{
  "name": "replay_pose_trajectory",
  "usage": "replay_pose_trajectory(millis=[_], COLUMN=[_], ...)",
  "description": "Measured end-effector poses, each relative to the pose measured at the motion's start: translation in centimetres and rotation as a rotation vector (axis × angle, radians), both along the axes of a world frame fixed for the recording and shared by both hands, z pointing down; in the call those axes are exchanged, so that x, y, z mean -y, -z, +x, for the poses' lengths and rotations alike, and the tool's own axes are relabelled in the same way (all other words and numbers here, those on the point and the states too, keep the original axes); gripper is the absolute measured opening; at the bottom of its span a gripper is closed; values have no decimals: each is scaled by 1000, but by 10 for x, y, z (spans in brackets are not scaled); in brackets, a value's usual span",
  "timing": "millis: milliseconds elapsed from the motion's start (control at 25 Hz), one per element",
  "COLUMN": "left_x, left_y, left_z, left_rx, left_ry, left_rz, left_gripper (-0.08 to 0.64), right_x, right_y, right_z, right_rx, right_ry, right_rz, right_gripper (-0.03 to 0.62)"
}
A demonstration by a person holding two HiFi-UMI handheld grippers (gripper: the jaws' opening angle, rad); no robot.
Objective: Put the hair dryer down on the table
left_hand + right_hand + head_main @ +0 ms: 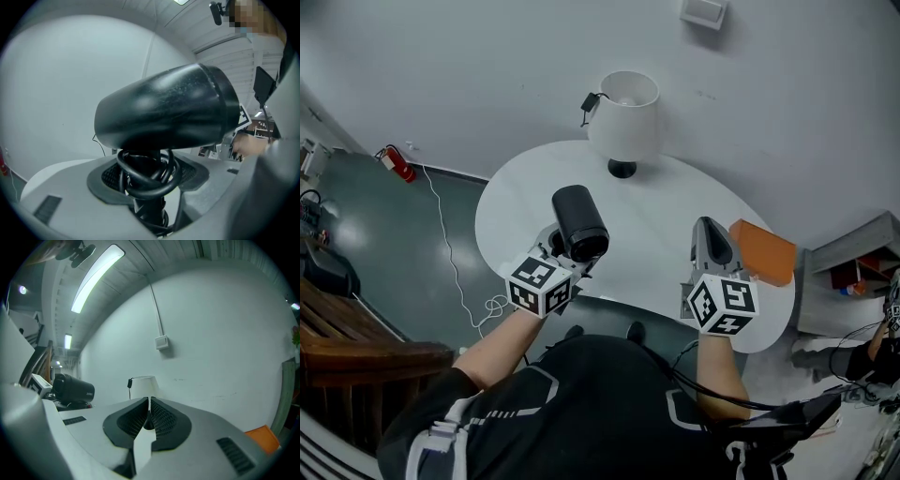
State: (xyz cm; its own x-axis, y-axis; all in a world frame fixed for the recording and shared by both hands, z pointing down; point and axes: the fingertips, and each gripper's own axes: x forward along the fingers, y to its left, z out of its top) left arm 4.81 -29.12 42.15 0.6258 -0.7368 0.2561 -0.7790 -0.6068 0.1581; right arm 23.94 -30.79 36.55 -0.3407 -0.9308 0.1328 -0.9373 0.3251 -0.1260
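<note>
Hair dryer (579, 223), black and matte with a short fat barrel, sits left of centre in the head view, raised over the near left part of the round white bench (647, 225) and not yet resting on it, as far as I can judge. The left gripper (565, 255) is clamped on its handle from below. In the left gripper view the jaws stand wide around the handle and the glossy black cord (145, 180) looped about it, and the barrel lies crosswise above them, filling the middle of the frame. Gripping the handle and cord together probably keeps the cord from dangling or snagging as the hair dryer goes down, and it leaves the heavy barrel free to meet the top first.

The right gripper (710, 230) hovers at the lower right of the head view, over the bench's near right edge and well apart from the dryer. Its jaws are pressed together with nothing between them, so it looks parked clear of the landing spot.

Farther out, a white table lamp with a dark foot (623, 117) stands at the bench's far side, and a flat orange block (764, 251) lies at its right edge. Bare top lies between them for setting down.
</note>
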Motion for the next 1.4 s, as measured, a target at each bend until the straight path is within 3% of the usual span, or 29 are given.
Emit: replay_pose_trajectory(millis=[1160,1400], left_x=[48,56], left_y=[-155,-173], left_z=[65,76], left_rx=[288,298], left_ry=[-22,-30], left_rz=[-265,-296], left_gripper=[267,267], right_x=[16,21], right_y=[-45,-52], right_z=[58,69], right_rx=[40,37], right_ry=[38,27], right_rz=[-86,-99], right_gripper=[31,31])
